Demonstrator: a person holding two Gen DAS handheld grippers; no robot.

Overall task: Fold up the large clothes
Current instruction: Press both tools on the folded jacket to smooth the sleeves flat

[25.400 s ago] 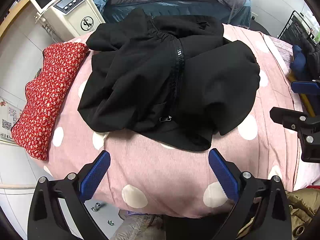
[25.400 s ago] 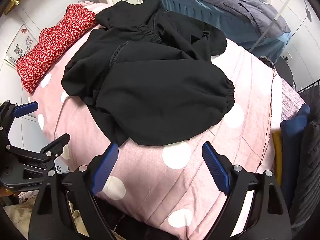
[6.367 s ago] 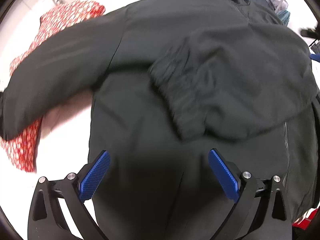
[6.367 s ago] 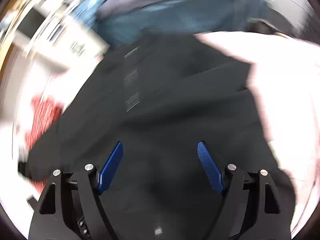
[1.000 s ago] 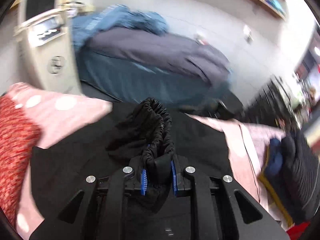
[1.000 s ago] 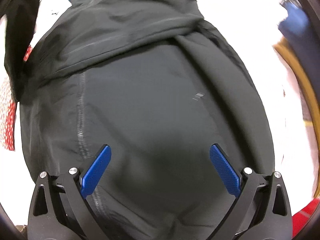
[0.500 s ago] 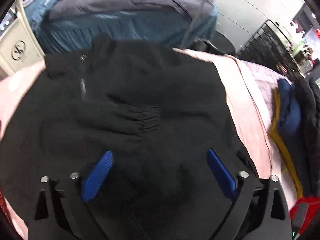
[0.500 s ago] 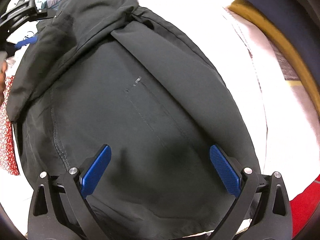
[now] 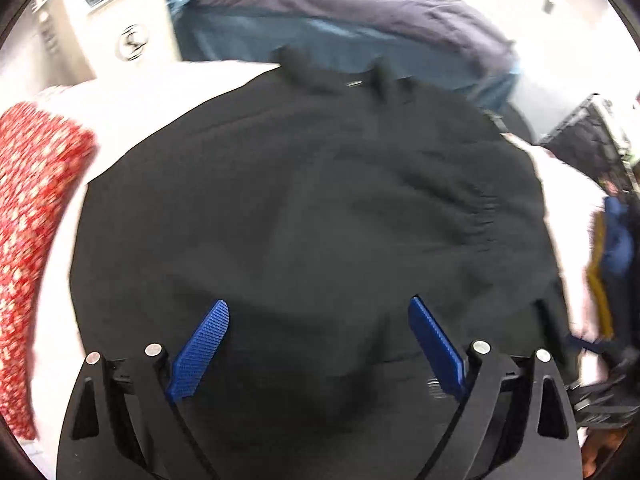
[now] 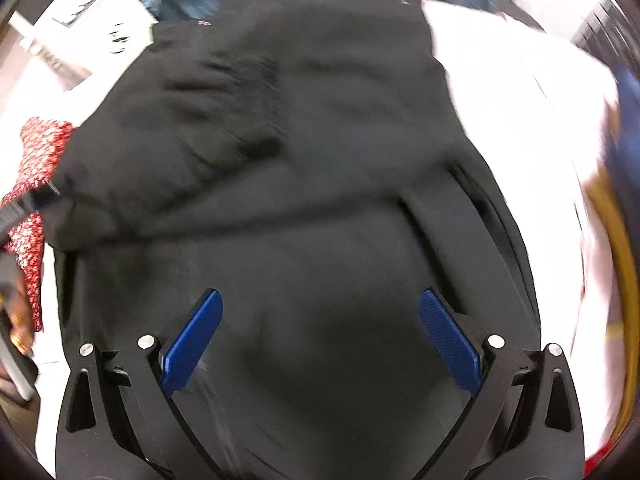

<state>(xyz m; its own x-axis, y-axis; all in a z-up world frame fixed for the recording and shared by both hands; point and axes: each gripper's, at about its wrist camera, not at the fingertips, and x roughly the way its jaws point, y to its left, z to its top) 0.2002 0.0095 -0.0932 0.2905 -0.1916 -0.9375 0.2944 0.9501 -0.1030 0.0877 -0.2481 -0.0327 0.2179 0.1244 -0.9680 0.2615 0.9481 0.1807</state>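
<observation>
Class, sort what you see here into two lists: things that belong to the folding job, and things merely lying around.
Part of the job:
black jacket
left gripper, open
right gripper, open
pink bedspread it lies on

Just lying about:
red floral pillow
blue-grey bedding behind
white machine
navy and yellow clothes

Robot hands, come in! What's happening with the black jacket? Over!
Left gripper open, right gripper open, both empty. Black jacket spread on bed, sleeves folded across. Red floral pillow at left, touching jacket.
</observation>
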